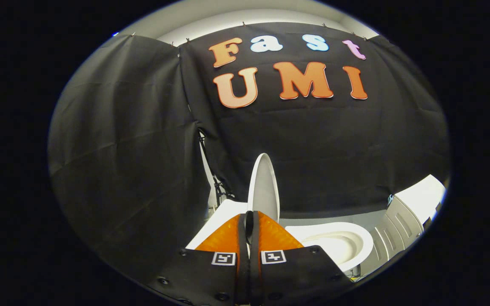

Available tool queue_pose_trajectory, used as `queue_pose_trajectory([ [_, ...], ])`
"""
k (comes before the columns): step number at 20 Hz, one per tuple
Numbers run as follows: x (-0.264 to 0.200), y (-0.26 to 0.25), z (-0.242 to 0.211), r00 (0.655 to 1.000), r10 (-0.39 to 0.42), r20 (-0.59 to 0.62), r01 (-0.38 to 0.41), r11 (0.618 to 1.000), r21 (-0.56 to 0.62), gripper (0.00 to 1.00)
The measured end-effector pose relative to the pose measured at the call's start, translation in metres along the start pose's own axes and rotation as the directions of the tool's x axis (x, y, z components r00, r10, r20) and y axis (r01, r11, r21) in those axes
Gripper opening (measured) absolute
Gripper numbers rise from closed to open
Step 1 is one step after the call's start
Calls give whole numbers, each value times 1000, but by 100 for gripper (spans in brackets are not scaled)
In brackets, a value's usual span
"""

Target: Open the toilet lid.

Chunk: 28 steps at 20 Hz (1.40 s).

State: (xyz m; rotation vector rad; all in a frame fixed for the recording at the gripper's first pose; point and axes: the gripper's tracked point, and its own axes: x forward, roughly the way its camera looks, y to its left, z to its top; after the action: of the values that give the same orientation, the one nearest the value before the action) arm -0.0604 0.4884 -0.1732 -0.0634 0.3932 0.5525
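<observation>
Between the gripper's (249,221) closed-in fingers, pinched at its edge, the lid (264,187) stands nearly upright above the bowl (338,244); the opening looks all but done, with only release left.

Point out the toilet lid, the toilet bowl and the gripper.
toilet lid (264,187): gripper view, on its raised white face, just beyond the fingers.
toilet bowl (362,242): gripper view, on its white rim.
gripper (249,221): gripper view, midway between the fingertips, which look nearly closed around the lid's edge.
</observation>
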Motion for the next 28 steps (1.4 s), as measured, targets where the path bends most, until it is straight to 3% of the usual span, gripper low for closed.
queue_pose_trajectory([
  [11,25,66,-18,999,29,-37,-32,996,-88,8],
  [18,26,71,-19,999,-34,-3,33,977,-210,8],
  [21,25,76,-21,1000,-21,-3,20,975,-219,9],
  [23,23,76,-19,1000,5,-4,-5,981,-195,20],
  [28,2,69,14,994,55,94,-43,990,-134,81],
])
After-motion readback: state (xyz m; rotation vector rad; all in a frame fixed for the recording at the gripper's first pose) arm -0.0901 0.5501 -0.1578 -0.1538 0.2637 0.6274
